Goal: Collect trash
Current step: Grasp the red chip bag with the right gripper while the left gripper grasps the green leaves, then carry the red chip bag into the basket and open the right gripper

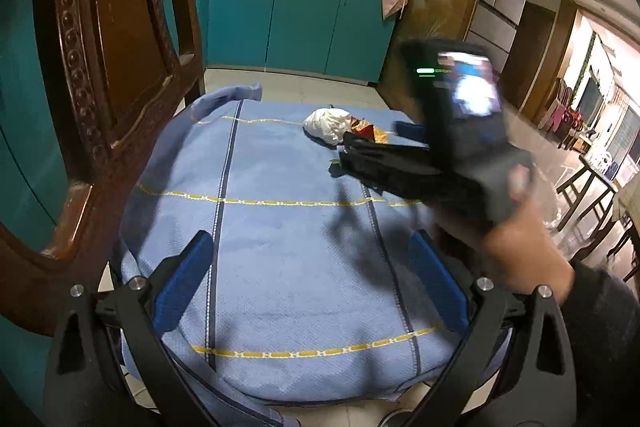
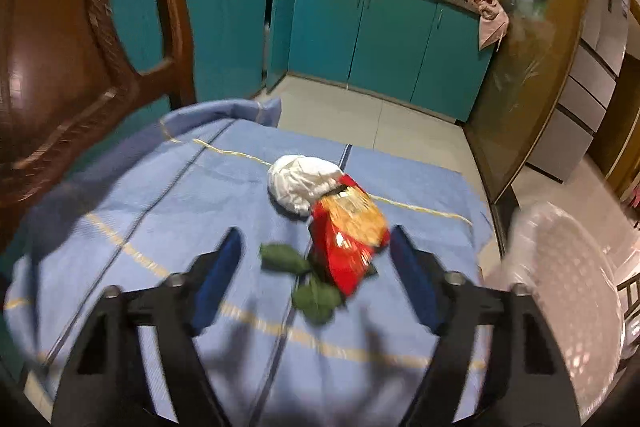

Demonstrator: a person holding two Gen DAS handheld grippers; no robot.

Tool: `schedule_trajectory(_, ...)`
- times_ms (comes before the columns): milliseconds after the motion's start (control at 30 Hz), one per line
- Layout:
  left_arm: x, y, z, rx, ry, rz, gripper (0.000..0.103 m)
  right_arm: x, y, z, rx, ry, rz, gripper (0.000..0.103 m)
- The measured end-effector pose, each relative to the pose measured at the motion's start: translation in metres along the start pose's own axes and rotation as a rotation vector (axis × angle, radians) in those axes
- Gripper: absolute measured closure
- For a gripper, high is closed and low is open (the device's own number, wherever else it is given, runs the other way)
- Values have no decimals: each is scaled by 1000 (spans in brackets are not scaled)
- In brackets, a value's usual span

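On a blue cloth (image 2: 160, 227) lie a crumpled white wad (image 2: 300, 185), a red and yellow snack bag (image 2: 348, 231) and green leaves (image 2: 316, 297). My right gripper (image 2: 316, 259) is open just above them, its blue pads either side of the bag and leaves, holding nothing. In the left wrist view the white wad (image 1: 328, 125) and the bag (image 1: 366, 131) show at the far side, partly hidden by the right gripper's black body (image 1: 452, 147). My left gripper (image 1: 312, 267) is open and empty over the near part of the blue cloth (image 1: 280, 227).
A carved wooden chair back (image 1: 104, 67) stands close on the left, also in the right wrist view (image 2: 80, 67). A pale plastic basket (image 2: 560, 287) sits at the right edge. Teal kitchen cabinets (image 2: 380, 35) line the far wall across a tiled floor.
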State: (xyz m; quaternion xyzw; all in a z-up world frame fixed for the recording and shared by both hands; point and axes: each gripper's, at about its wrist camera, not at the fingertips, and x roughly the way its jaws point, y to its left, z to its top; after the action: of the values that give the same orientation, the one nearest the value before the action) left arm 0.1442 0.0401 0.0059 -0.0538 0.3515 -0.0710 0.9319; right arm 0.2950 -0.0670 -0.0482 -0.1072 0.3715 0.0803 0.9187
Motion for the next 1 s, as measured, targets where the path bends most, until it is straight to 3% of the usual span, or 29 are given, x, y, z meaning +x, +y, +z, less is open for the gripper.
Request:
schedule_trajectory(33,2,-1,0,9,5,1,5,14,-3,0,11,48,-6,94)
schedule_trajectory(67,3,-2,0,18,8,1,5,19,-10,-2,50,76,5,99)
schedule_trajectory(133,6,-4,0,42,9,1,5,0,-26,-2,127,47,33,99)
schedule_trajectory(233,17,-11,9,92,2,-14,5,-59,-51,3,183,-64,93,99)
schedule_trajectory(333,43,-25,22,148,18,-66,6,-114,-84,-14,290,-163,126,99)
schedule_trajectory(467,87,-53,33,253,63,-119,17,-143,-109,-44,387,-198,146,99)
schedule_trajectory(633,139,-77,52,327,78,-167,24,-139,-125,-63,429,-158,159,99)
schedule_trajectory(700,163,-78,61,308,128,-178,31,-134,-129,-65,430,-141,161,99)
schedule_trajectory(767,182,-76,60,309,185,-173,55,-133,-130,-68,440,-132,163,99)
schedule_trajectory(833,197,-71,57,312,235,-171,71,-134,-132,-69,442,-132,170,99)
schedule_trajectory(900,196,-65,56,307,218,-173,79,-136,-132,-69,438,-136,173,99)
schedule_trajectory(933,196,-64,57,304,219,-173,88,-136,-133,-69,439,-136,174,99)
schedule_trajectory(1000,190,-61,60,302,204,-181,90,-133,-135,-69,443,-132,178,99)
